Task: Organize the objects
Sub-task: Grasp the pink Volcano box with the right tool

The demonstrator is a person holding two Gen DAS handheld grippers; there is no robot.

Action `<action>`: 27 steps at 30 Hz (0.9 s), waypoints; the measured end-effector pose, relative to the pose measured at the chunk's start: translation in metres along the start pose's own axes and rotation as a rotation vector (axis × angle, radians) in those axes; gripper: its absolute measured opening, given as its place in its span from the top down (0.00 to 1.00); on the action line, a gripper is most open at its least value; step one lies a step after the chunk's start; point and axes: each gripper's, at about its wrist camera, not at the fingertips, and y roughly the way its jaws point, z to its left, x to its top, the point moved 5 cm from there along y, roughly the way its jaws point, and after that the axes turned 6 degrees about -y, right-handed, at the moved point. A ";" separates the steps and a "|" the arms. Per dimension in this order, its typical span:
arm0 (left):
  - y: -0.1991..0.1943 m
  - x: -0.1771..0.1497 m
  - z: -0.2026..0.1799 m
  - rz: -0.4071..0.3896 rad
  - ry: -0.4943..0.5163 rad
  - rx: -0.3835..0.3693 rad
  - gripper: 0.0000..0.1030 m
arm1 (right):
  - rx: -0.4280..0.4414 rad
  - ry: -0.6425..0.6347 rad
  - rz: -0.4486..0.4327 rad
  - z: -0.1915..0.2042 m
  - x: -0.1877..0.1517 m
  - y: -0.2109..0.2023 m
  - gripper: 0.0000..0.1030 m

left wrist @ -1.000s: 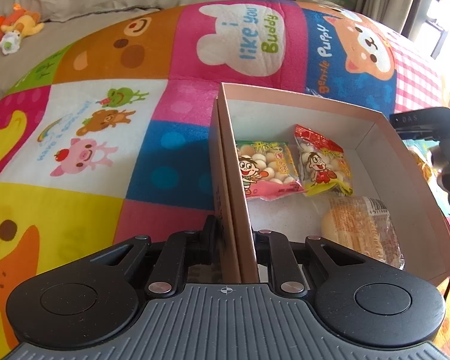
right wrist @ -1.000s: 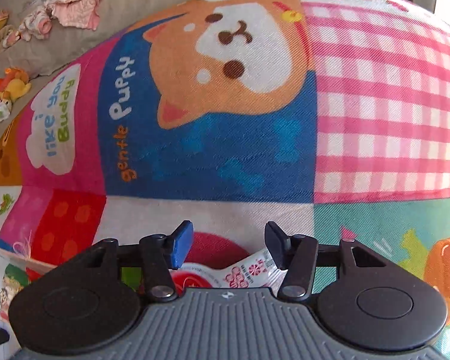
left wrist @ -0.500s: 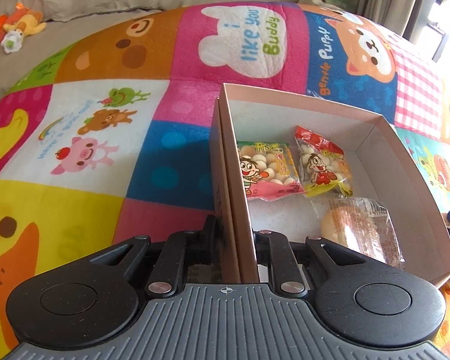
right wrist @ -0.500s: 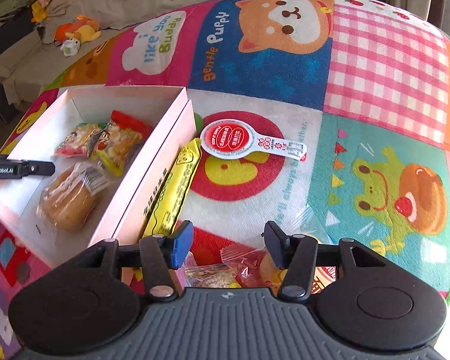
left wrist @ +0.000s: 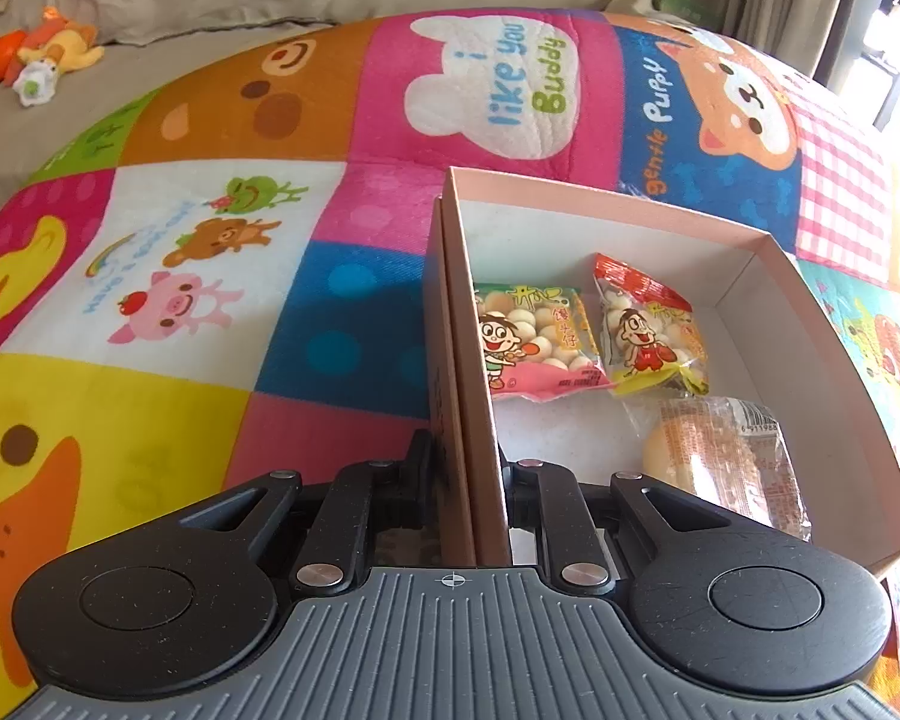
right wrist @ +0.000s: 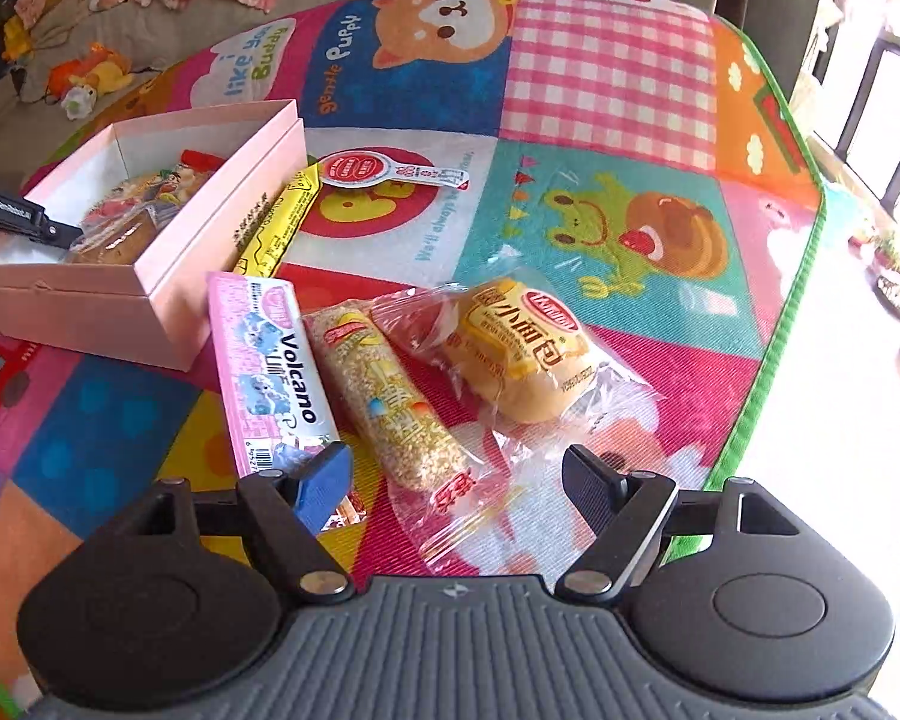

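Clamping the near wall of the pink box (left wrist: 798, 312) is the left gripper (left wrist: 471, 468), one finger outside and one inside, jaws pinched tight on the cardboard. Inside the box, just ahead of that gripper, lie two cartoon-kid snack bags, a green-topped bag (left wrist: 534, 336) and a red-topped bag (left wrist: 648, 330), side by side, with a wrapped bun (left wrist: 726, 456) closer in on the right (its label is too blurry to read).

The right gripper (right wrist: 456, 480) hovers above the mat with its jaws spread wide and nothing between them. It looks down at a slant over a row of loose snacks. Nearest its blue left fingertip (right wrist: 324, 483) is a pink wafer pack (right wrist: 270, 372) reading "Volcano". Just beside that lies a sesame bar (right wrist: 390, 402) in clear wrap, then a yellow-labelled bread bun (right wrist: 522, 354) with Chinese print, its wrapper reaching toward the right finger. Farther out, a long yellow bar (right wrist: 279, 222) rests against the box's side, and a red round-headed packet (right wrist: 384, 171) lies beyond it.

Everything sits on a patchwork play mat (right wrist: 612, 54) printed with "i like you Buddy" and "gentle Puppy". A stuffed toy (right wrist: 84, 81) lies on the beige sofa behind.
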 end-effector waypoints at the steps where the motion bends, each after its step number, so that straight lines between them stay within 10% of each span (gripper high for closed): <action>1: 0.000 0.000 0.000 0.000 0.000 0.001 0.83 | 0.064 0.028 -0.001 0.004 -0.003 -0.005 0.24; 17: -0.001 -0.002 0.000 -0.002 0.012 0.004 0.83 | 0.232 -0.079 -0.128 0.072 0.008 -0.028 0.31; 27: -0.001 -0.002 0.000 -0.001 0.020 0.001 0.83 | 0.155 -0.021 -0.041 0.070 0.024 0.030 0.44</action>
